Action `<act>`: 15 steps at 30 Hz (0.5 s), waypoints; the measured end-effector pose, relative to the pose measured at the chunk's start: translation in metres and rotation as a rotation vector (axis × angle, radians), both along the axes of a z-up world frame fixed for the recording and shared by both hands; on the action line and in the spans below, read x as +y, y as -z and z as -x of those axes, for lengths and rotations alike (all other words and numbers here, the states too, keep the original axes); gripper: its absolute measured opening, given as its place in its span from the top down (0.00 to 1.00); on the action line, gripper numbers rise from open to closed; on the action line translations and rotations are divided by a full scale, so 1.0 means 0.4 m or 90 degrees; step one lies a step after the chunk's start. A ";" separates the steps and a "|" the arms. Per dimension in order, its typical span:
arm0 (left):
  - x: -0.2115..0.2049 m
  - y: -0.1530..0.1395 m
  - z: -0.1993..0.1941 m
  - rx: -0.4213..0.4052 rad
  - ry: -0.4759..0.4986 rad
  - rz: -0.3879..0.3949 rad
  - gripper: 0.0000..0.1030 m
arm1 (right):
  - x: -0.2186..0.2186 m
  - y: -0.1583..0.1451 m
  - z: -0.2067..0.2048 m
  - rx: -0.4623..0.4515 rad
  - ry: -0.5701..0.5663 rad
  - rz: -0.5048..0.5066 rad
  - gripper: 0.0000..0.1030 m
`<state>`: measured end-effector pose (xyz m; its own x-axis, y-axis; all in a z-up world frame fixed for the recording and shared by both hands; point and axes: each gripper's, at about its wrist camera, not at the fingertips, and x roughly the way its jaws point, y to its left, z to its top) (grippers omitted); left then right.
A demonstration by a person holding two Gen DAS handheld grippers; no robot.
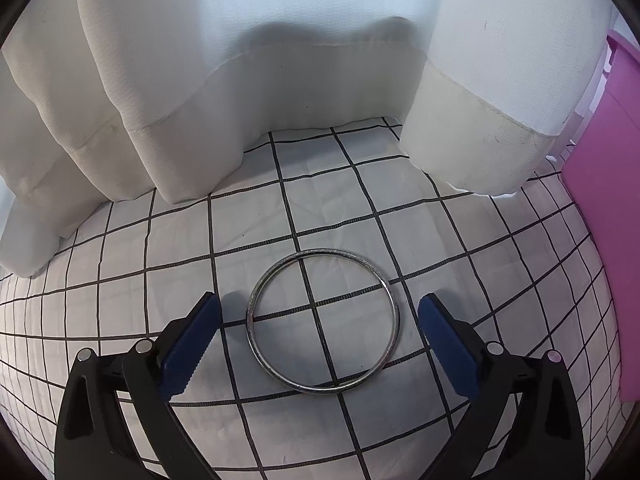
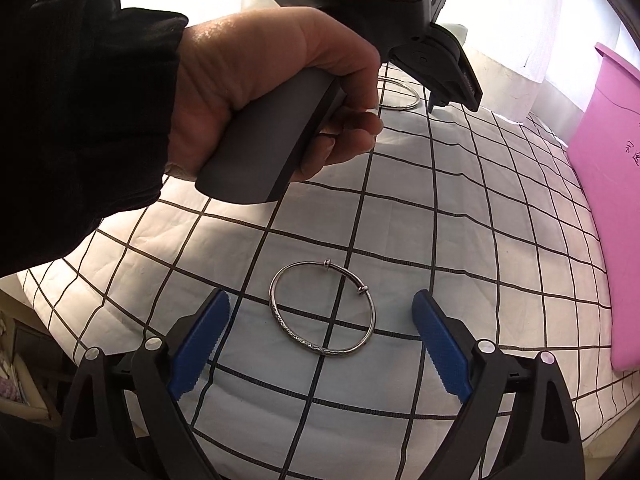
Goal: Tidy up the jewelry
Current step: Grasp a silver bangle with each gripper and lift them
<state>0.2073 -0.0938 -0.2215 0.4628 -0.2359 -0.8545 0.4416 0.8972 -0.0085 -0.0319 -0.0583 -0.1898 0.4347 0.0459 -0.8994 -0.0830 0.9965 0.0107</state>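
Observation:
A plain silver bangle lies flat on the checked white cloth. My left gripper is open, its blue pads on either side of the bangle, apart from it. A second silver bangle with two small sliding knots lies on the same cloth. My right gripper is open around it without touching. In the right wrist view the left hand and its gripper body are at the top, over the first bangle, which is partly hidden.
A pink box stands at the right edge and also shows in the right wrist view. White curtains hang down onto the cloth at the back. The cloth's left edge drops off toward clutter below.

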 end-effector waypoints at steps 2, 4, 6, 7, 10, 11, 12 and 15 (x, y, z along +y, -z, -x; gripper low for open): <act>0.014 -0.002 0.027 -0.007 0.003 0.004 0.21 | -0.008 0.002 -0.005 0.002 -0.005 -0.004 0.15; 0.016 -0.007 0.037 -0.006 0.009 0.006 0.30 | -0.010 0.003 -0.009 0.003 -0.007 -0.005 0.16; 0.022 -0.006 0.046 -0.006 0.015 0.008 0.31 | -0.012 0.003 -0.010 0.002 -0.007 -0.006 0.16; 0.023 -0.004 0.049 -0.007 0.017 0.007 0.31 | -0.011 0.002 -0.009 0.001 -0.009 -0.008 0.19; 0.032 -0.003 0.061 -0.006 0.015 0.013 0.31 | 0.001 -0.012 -0.002 -0.012 -0.022 -0.004 0.48; 0.033 -0.002 0.064 -0.005 0.016 0.014 0.31 | 0.004 -0.014 -0.003 -0.011 -0.024 -0.004 0.52; 0.036 -0.001 0.068 -0.004 0.017 0.014 0.31 | 0.004 -0.014 -0.004 -0.012 -0.025 -0.004 0.52; 0.053 -0.003 0.091 0.003 0.014 0.021 0.31 | -0.001 -0.016 -0.004 -0.012 -0.026 -0.011 0.52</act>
